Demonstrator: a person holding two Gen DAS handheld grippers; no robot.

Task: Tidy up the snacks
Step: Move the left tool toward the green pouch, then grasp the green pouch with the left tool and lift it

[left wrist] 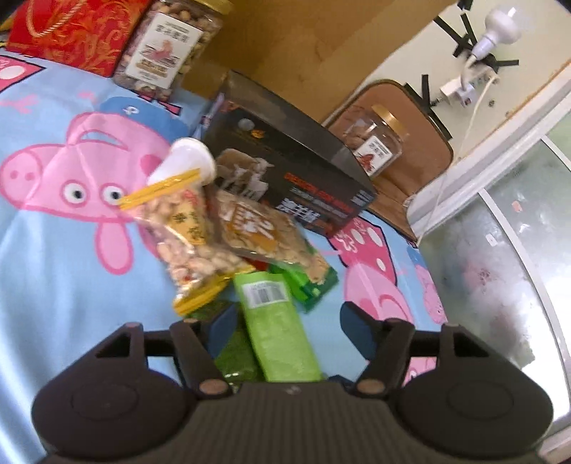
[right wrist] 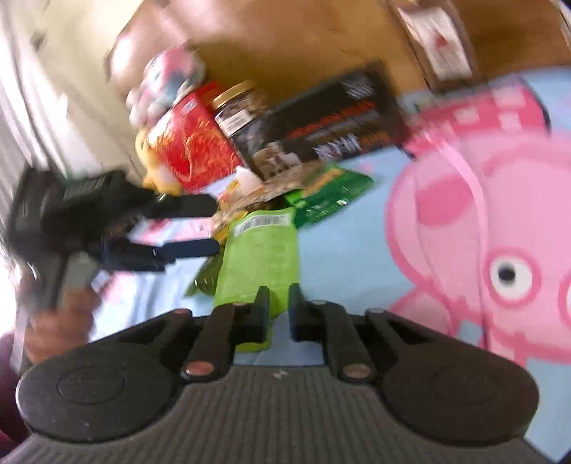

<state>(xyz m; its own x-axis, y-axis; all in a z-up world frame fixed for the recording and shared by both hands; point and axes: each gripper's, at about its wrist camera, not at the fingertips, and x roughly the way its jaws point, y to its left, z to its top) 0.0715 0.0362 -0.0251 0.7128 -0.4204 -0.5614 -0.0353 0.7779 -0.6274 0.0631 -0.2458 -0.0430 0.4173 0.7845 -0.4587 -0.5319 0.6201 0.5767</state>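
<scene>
Bed sheet [left wrist: 53, 257], blue, pink cartoon-pig print: carried everything.

Black snack carton [left wrist: 285, 167]: lay at the back, bags leaning on its near side.

Red gift box [left wrist: 71, 32] and clear peanut jar [left wrist: 167, 46]: stood at the far edge, well apart from my work.

Two clear peanut bags [left wrist: 189, 242]: overlapped the green pile, so they could be dragged along.

Light-green snack pouch [right wrist: 257, 257]: lay in the middle of the sheet. My right hand-held gripper [right wrist: 278, 310] was pinched on its near edge; my left hand-held gripper [left wrist: 285, 321] was spread over its other end, gripping nothing.

Risk: a thin edge hold looked likely to slip, or the pouch to fold when lifted.

Dark-green packets [right wrist: 332, 192]: partly tucked under the pouch.
</scene>
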